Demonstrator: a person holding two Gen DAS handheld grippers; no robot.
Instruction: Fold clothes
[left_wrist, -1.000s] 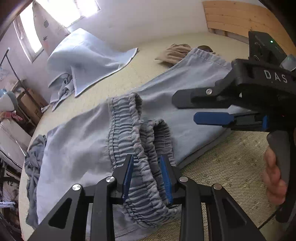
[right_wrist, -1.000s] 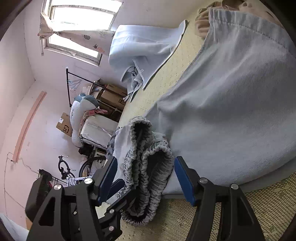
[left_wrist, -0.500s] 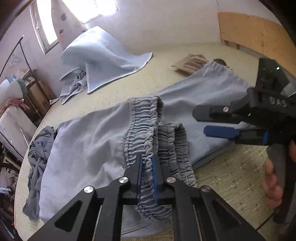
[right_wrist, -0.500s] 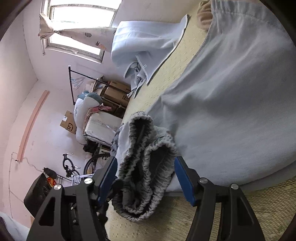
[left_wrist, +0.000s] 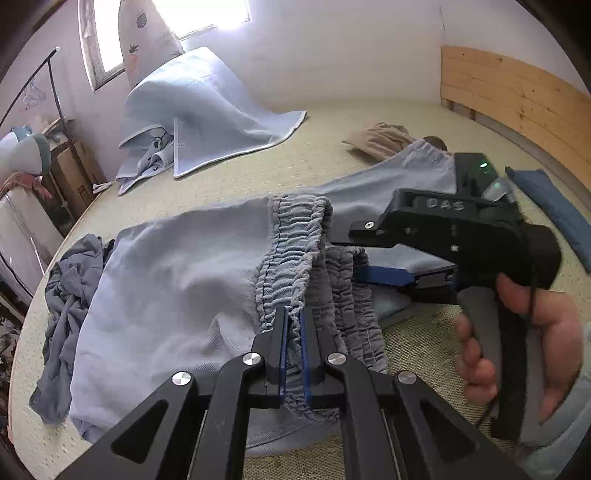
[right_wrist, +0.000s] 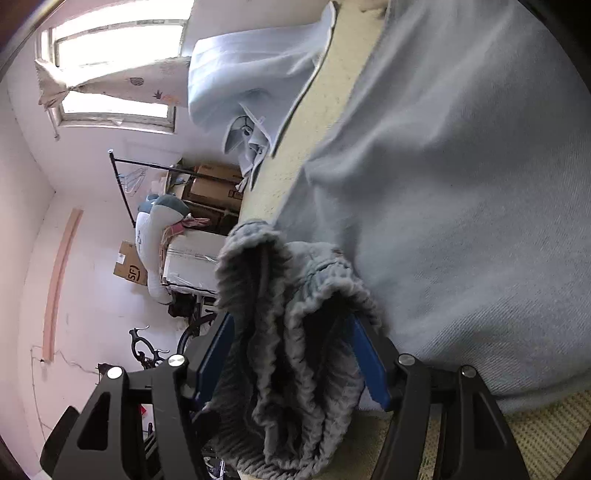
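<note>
Here the left claw (left_wrist: 292, 334) is clamped tight on the pants' (left_wrist: 166, 280) gathered waistband (left_wrist: 291, 236), its blue pads pinching one bunched layer with only a sliver of cloth between them. The right claw (right_wrist: 291, 354) stands wide, its two blue pads set on either side of the doubled waistband, which fills most of the gap; whether the pads press the cloth is hard to tell, and the far pad is partly hidden behind the folds. In the left view a hand (left_wrist: 517, 339) grips the right claw's handle, and that claw reaches in from the right at the band's other side.

The pants lie spread on a bed covered with a woven mat (left_wrist: 325, 162), one leg running off toward the wooden headboard (left_wrist: 509, 92), the waist lifted and folded over itself near the mat's near edge. A grey garment (left_wrist: 70, 280) is crumpled at the left edge, touching the pants. A pale blue blanket (left_wrist: 207, 107) is heaped at the far left corner, a tan cloth (left_wrist: 380, 138) lies beyond the pants, and a dark blue cloth (left_wrist: 550, 203) lies at right. Bare mat lies between the pants and the blanket.
</note>
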